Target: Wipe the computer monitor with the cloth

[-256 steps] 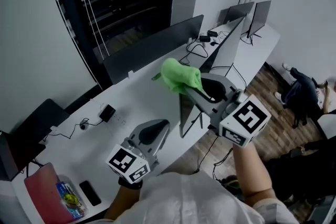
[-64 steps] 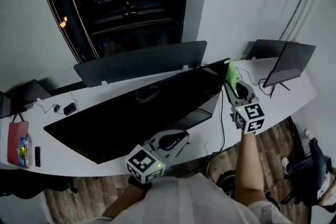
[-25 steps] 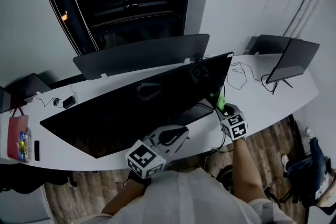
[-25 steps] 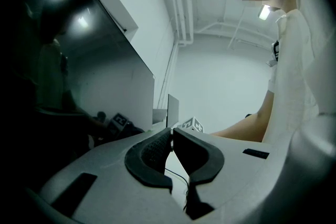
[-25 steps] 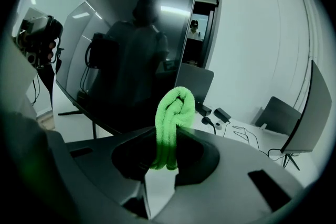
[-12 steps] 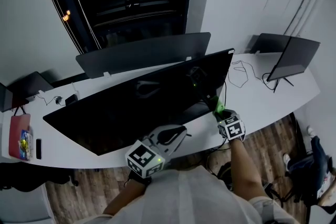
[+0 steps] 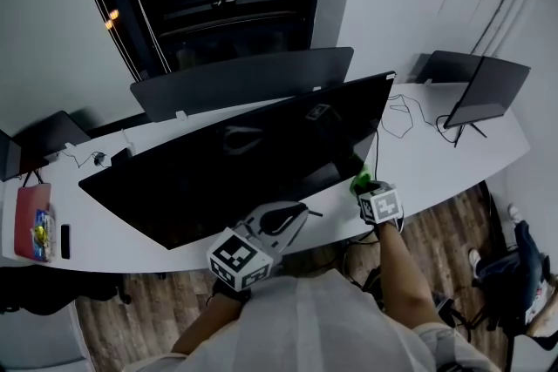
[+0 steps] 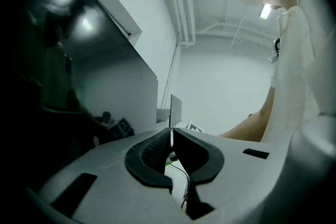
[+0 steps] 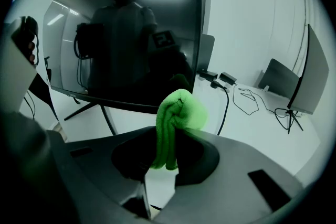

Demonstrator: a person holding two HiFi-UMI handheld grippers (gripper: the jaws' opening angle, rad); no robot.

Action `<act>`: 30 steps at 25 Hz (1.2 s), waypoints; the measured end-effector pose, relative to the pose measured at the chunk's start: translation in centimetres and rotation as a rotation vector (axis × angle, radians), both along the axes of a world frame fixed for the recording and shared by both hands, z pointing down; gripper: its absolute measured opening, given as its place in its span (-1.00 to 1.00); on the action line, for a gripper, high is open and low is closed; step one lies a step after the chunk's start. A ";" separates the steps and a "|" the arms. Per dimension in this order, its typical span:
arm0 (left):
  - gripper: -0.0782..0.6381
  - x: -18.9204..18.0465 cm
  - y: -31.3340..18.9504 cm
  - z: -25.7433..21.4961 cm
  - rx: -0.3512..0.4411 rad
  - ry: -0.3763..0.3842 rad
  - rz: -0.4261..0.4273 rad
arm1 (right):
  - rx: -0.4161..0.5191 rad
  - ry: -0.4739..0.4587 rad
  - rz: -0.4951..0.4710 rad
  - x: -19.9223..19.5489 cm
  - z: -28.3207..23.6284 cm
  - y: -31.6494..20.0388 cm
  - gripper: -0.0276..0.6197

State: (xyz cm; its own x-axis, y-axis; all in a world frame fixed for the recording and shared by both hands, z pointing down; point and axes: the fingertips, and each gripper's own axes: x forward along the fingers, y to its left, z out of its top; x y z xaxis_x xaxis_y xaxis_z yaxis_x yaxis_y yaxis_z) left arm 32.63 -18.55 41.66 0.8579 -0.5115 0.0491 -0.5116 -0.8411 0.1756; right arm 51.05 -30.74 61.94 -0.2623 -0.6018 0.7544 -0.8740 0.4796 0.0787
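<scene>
At the far left of the white surface [image 7: 436, 165] lies a flat red item [image 7: 29, 218] with a colourful packet on it, its print too small to read. The left gripper [image 7: 292, 215] hangs before the lower edge of the wide dark computer monitor [image 7: 235, 165], fingers pressed together on nothing; its cube [image 7: 235, 257] bears a black-and-white square marker. At the screen's lower right corner the right gripper [image 9: 169, 139] pinches the bunched green cloth [image 9: 178, 110] between its fingers, close to the glass; contact cannot be told. Two smaller monitors [image 7: 484, 91] stand farther right.
</scene>
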 end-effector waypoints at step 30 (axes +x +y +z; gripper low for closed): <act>-0.71 -15.6 4.6 0.9 -0.048 0.027 0.002 | -0.088 -0.089 -0.162 -20.4 1.2 8.4 -0.70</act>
